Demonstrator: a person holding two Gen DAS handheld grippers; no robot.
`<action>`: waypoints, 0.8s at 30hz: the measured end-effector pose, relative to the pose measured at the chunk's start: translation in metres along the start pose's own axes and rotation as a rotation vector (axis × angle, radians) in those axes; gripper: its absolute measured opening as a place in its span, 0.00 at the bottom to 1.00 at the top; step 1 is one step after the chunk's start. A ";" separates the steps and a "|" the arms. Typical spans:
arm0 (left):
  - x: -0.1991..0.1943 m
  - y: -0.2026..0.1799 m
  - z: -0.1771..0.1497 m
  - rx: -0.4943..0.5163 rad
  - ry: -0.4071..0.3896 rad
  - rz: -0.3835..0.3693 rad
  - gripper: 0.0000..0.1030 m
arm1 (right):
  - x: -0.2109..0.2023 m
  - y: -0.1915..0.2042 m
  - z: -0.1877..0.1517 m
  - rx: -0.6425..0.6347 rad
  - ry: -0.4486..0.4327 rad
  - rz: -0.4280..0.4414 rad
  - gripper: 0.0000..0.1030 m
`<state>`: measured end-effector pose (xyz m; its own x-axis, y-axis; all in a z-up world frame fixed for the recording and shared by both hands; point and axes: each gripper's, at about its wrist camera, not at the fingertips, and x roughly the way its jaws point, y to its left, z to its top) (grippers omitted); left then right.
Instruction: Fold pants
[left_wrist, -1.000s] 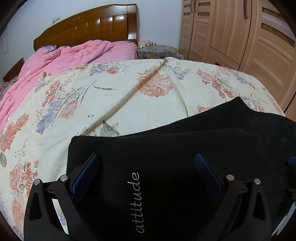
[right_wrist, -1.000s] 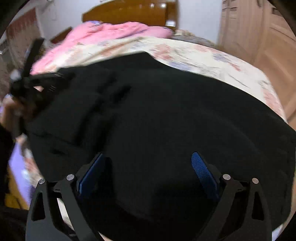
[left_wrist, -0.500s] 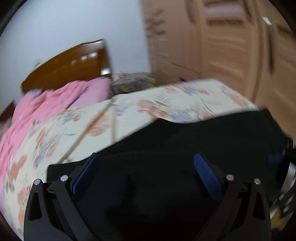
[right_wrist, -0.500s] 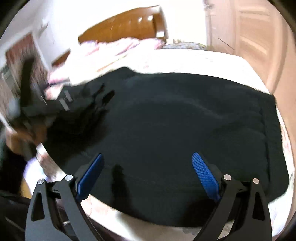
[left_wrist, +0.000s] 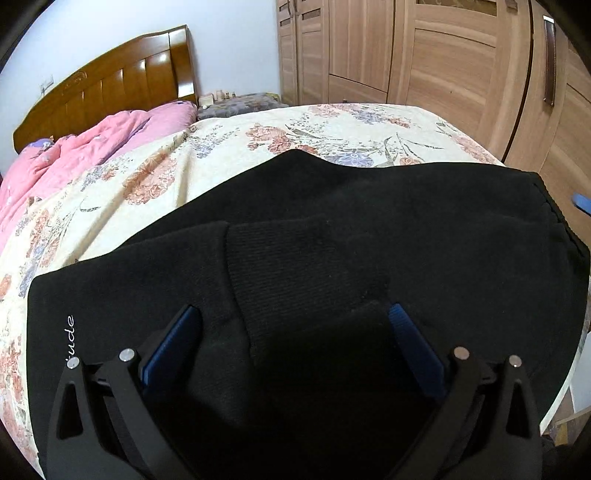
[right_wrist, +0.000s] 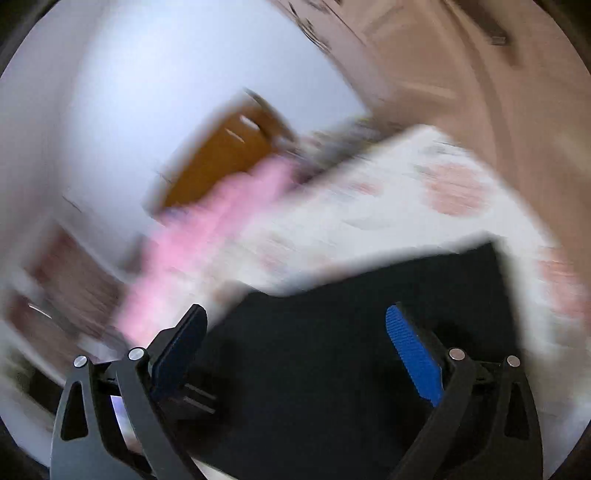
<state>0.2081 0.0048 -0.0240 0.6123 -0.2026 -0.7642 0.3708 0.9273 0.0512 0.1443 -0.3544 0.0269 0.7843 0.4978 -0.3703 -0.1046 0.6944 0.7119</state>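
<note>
Right gripper (right_wrist: 295, 321) swung upward; pants (left_wrist: 369, 229) folded, long axis left-right.

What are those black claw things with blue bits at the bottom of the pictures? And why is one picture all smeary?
Those claws are grabbers that a person holds, one in each hand. Each has a small camera looking out along its two fingers, so each picture is one grabber's view. The left gripper is open above black pants lying on a flowery bedspread. Behind are a pink quilt, a wooden headboard and a wardrobe. The right gripper is open too and holds nothing. Its picture is smeary because the camera was moving fast; you can just make out the pants and bed.
</note>
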 end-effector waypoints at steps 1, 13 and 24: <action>0.000 0.000 0.000 0.001 0.001 0.001 0.99 | -0.002 0.002 0.010 0.094 -0.040 0.111 0.92; -0.005 0.000 0.009 -0.022 0.060 0.012 0.98 | -0.008 0.221 0.109 -0.198 0.117 0.297 0.94; -0.017 0.006 0.102 0.095 -0.094 -0.004 0.98 | -0.038 0.208 0.088 -0.183 0.078 0.271 0.95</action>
<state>0.2707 -0.0183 0.0549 0.6714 -0.2390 -0.7015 0.4350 0.8935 0.1119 0.1463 -0.2742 0.2417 0.6646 0.7103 -0.2320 -0.4162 0.6097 0.6746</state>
